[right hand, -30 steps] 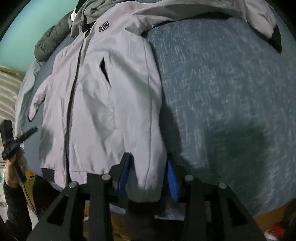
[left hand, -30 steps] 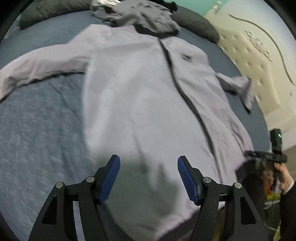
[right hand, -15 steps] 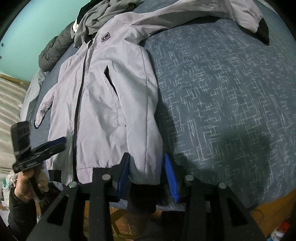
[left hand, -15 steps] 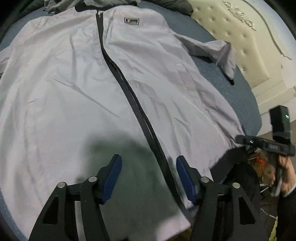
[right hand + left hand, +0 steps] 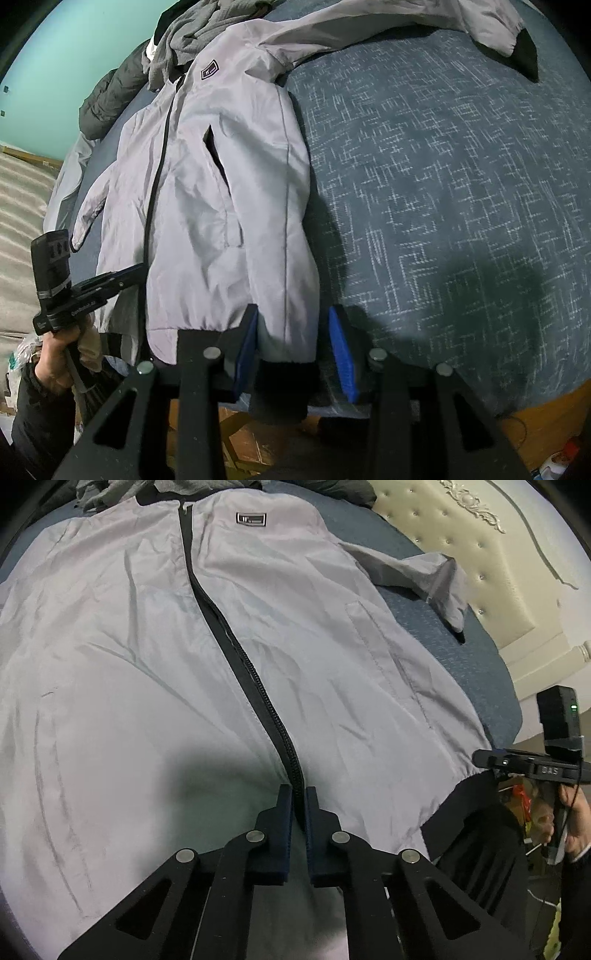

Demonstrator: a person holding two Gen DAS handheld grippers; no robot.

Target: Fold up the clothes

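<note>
One pale grey jacket (image 5: 147, 672) is lying spread on one bed (image 5: 443, 184), showing one black zip (image 5: 258, 686), one chest badge (image 5: 251, 518) and two sleeves. Near the jacket's collar, one grey garment (image 5: 192, 40) is sitting bunched, and one dark padded coat (image 5: 107, 99) is lying beside it. Two handheld grippers are working here: the left gripper (image 5: 299, 805) and the right gripper (image 5: 291, 339), each carrying two blue pads.

Pale grey jacket (image 5: 147, 664) with black zip (image 5: 258, 686); blue white-flecked bedspread (image 5: 443, 184).
</note>
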